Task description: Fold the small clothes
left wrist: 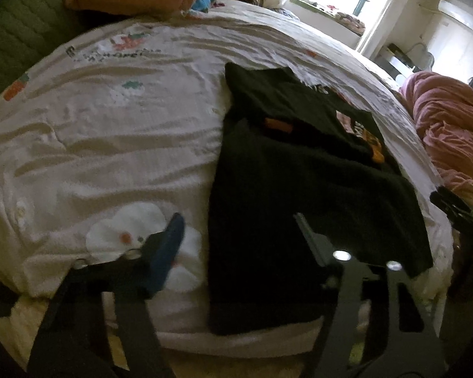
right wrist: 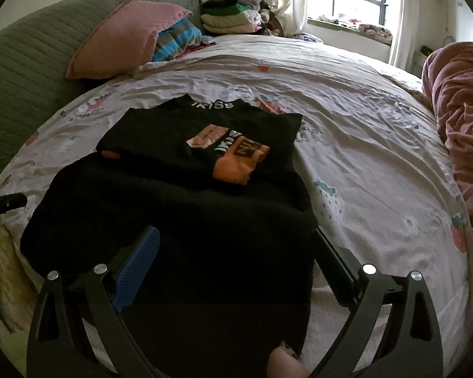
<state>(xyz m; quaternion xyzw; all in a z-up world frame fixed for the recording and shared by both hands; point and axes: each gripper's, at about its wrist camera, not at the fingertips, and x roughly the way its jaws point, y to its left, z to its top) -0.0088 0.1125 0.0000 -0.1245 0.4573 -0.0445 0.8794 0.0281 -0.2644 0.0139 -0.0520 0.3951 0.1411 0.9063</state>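
Black knit fabric fills the near edge of the bed: your black top (right wrist: 186, 220) lies flat on the strawberry-print sheet (right wrist: 362, 145), its upper half folded down so an orange patch (right wrist: 239, 163) shows. Your right gripper (right wrist: 233, 252) hangs over the hem with its jaws spread wide, one finger at each side, pinching nothing. Your left gripper (left wrist: 239, 230) straddles the garment's left edge; its jaws stand apart and nothing is clamped. A pink pillow (right wrist: 126, 37) leans against the green headboard (right wrist: 25, 72).
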